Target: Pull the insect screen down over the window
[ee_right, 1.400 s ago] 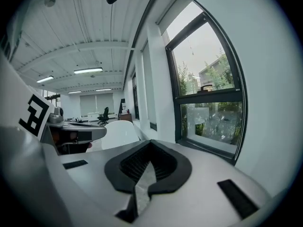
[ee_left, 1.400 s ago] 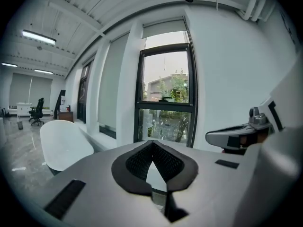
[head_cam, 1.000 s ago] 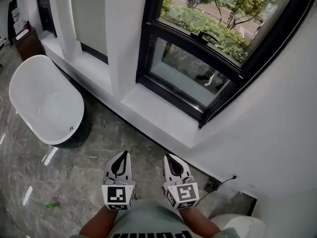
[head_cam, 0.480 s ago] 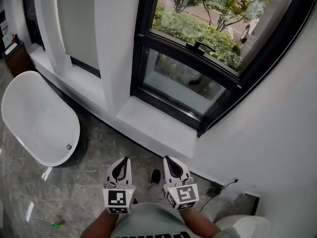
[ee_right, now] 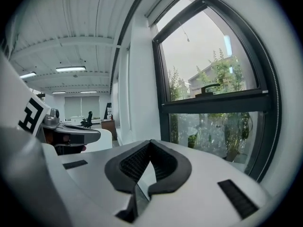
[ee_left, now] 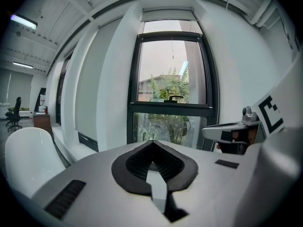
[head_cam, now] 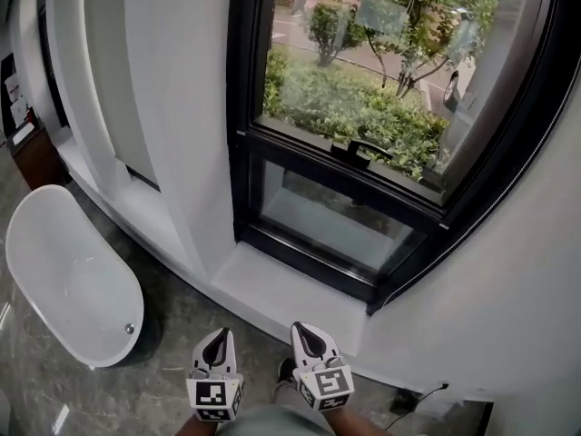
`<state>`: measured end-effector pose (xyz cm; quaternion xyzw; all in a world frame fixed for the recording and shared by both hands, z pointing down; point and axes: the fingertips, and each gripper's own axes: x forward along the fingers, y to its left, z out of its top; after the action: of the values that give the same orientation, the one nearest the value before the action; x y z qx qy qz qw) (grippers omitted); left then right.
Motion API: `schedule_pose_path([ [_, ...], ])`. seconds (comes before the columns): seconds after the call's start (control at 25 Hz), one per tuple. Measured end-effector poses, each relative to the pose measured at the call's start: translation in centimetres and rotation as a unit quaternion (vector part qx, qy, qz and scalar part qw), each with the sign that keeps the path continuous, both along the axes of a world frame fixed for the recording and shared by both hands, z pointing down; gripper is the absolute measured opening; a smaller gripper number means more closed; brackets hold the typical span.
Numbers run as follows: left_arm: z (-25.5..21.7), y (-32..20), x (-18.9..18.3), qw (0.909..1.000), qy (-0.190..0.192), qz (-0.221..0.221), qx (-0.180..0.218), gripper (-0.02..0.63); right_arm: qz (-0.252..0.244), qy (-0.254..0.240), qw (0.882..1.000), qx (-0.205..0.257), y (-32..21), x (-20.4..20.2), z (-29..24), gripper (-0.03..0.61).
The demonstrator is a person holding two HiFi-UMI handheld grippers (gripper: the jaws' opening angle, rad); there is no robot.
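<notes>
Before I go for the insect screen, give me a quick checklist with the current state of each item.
1. Nothing in left claw: ok, shut and empty.
2. Nothing in right claw: ok, shut and empty.
3. Screen drawn over window: not ok, the glass is uncovered.
4. Pull located: ok, a thin cord hangs in the upper pane.
5. Claws at the cord: not ok, both sit low, short of the sill.

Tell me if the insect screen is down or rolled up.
Up: the window shows the trees unveiled, and only a thin cord hangs from the top.
</notes>
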<state>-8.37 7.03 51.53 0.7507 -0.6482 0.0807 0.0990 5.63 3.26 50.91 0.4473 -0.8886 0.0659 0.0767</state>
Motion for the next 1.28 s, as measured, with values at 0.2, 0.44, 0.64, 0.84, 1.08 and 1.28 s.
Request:
schedule_pose_path([
  [0.2,-1.6,-9.1,2.9,0.9997,-0.017,0.014,0.011,0.012,0.001,0.005,1.000,0.007,-8.5,3.0,-0.9,-0.006],
  [0.44,-4.0,-18.4,6.1,0.9982,-0.043,0.018,0.038,0.012,-0.008,0.013,0.999,0.040,-16.0,6.1,-3.3,-0.006],
  [0.64,-6.2,-23.7,7.6,0.9947,-0.074,0.051,0.050,0.012,-0.012,0.046,0.997,0.059,-20.1,7.2,-5.2,-0.006],
  [0.84,-9.5,-28.7,8.2,0.9885,-0.093,0.102,0.063,0.014,0.003,0.084,0.991,0.104,-23.9,8.2,-9.7,-0.006],
  [1.08,-17.5,-33.9,8.0,0.9678,-0.114,0.195,0.111,0.091,0.041,0.136,0.971,0.194,-27.7,9.1,-19.8,0.003],
  [1.28,-28.2,-38.1,7.2,0.9305,-0.205,0.215,0.214,0.163,0.105,0.215,0.929,0.282,-30.4,11.9,-29.6,0.102],
])
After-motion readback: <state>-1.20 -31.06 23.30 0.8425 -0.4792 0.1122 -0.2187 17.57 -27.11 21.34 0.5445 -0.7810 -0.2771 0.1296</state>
